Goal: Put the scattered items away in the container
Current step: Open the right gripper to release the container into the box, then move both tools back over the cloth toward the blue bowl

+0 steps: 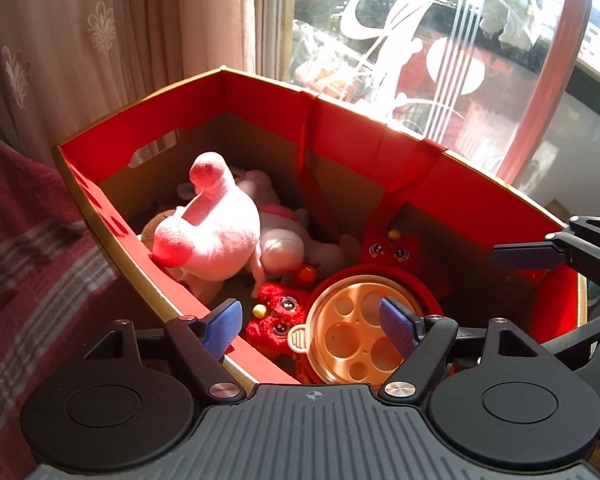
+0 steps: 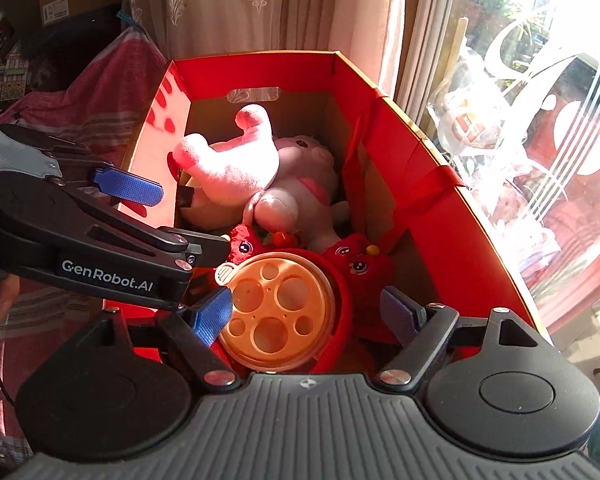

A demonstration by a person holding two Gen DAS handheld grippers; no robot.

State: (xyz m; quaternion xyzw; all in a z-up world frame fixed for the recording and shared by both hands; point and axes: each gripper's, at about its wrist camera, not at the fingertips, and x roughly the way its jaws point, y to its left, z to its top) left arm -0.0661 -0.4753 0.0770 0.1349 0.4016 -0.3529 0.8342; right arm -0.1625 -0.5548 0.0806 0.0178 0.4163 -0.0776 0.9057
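Note:
A red-lined cardboard box [image 1: 352,128] [image 2: 420,160] holds several toys. A pink plush animal [image 1: 212,224] [image 2: 236,164] lies on a paler pink plush [image 1: 280,236] [image 2: 300,188] at the far end. Two red plush toys [image 1: 276,316] [image 1: 388,248] [image 2: 360,264] flank a peach round tray with holes [image 1: 352,336] [image 2: 276,312] set in a red rim. My left gripper [image 1: 314,326] is open and empty above the box's near edge. My right gripper [image 2: 308,316] is open and empty above the tray.
A red checked cloth [image 1: 28,248] [image 2: 112,92] lies left of the box. Curtains [image 1: 100,40] hang behind it. A glass window [image 1: 440,60] [image 2: 540,140] runs along its right side. The right gripper shows at the right edge of the left wrist view [image 1: 540,256].

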